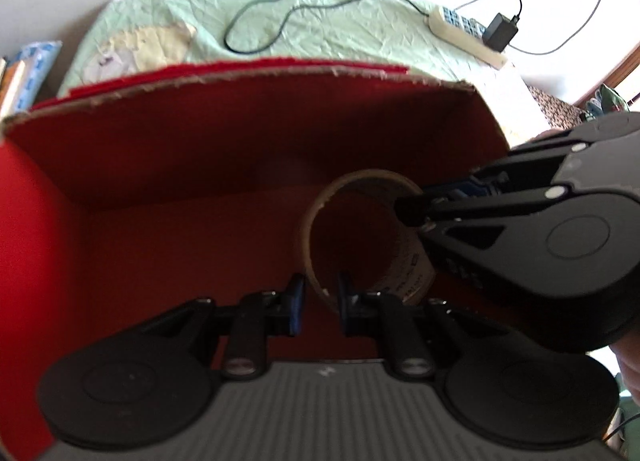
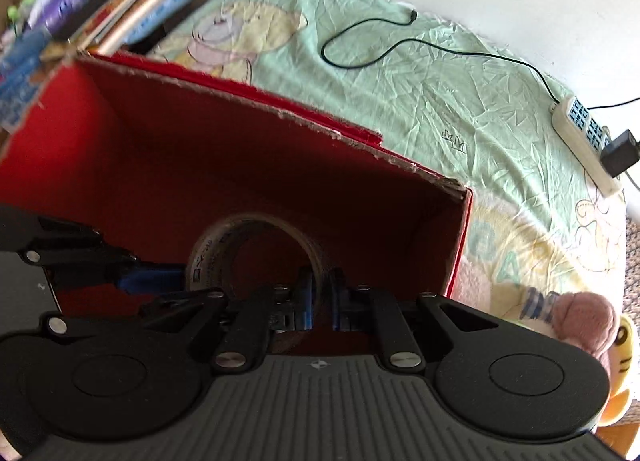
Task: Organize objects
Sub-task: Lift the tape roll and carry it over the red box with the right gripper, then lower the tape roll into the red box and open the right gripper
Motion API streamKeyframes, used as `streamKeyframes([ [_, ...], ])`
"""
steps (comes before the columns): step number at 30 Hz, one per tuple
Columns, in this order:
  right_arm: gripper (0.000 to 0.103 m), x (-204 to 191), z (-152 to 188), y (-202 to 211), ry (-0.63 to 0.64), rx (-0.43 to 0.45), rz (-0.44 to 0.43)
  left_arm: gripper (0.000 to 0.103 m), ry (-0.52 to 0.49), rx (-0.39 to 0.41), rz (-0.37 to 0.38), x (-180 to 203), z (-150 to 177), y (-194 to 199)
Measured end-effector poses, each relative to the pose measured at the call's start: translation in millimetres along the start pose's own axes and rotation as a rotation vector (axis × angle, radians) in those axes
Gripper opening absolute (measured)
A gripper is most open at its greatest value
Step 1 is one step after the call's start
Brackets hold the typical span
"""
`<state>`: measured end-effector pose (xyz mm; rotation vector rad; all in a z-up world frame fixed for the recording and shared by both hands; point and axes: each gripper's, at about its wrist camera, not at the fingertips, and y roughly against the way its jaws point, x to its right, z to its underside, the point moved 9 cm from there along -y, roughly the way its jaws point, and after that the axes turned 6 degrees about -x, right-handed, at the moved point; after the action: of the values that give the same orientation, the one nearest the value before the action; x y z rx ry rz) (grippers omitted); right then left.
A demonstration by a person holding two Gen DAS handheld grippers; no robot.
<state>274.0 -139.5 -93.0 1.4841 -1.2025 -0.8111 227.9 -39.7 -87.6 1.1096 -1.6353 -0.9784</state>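
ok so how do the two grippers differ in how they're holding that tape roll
The left gripper straddles the near rim of the tape roll, one finger inside the ring and one outside. The right gripper grips the roll's wall on the side. In the left wrist view, the right gripper comes in sideways, across the left one's line. Both hold the same upright roll inside the red box.

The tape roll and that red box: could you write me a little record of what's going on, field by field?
Item held: tape roll, standing on edge
Where: inside the red box, open at the top
Left gripper: fingers either side of the roll's near wall
Right gripper: closed on the roll's wall
Box rests on: green patterned sheet
Also on sheet: black cable, power strip
Beside box: stack of books
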Motion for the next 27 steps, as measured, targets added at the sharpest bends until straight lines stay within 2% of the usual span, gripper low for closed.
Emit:
streamKeyframes([
  [4,0.009,2.7,-1.6,-3.1,0.008,-0.017,0.022,0.012,0.016,-0.025,0.013,0.6,-0.9,-5.9],
  [9,0.012,6.2,0.4,4.6,-0.011,0.005,0.014,0.012,0.020,-0.031,0.038,-0.1,-1.0,-7.2],
  [12,0.020,15.5,0.2,16.1,-0.094,0.038,-0.036,0.012,0.007,-0.010,0.034,-4.9,0.4,0.3],
  [15,0.020,17.7,3.7,25.4,-0.184,0.050,-0.167,0.012,0.009,0.026,0.018,-15.8,5.4,13.9],
  [18,0.021,9.8,2.8,28.4,-0.234,0.051,-0.248,0.013,0.018,0.051,-0.034,-33.3,10.9,26.5],
  [21,0.021,-8.7,3.0,25.5,-0.245,0.008,-0.349,0.013,0.034,0.055,-0.111,-52.0,17.9,33.9],
  [24,0.021,-28.3,6.7,17.6,-0.228,-0.044,-0.368,0.013,0.050,0.061,-0.191,-69.1,24.2,41.4],
  [27,0.021,-44.5,10.6,13.3,-0.223,-0.074,-0.401,0.013,0.056,0.067,-0.235,-78.7,28.3,45.8],
])
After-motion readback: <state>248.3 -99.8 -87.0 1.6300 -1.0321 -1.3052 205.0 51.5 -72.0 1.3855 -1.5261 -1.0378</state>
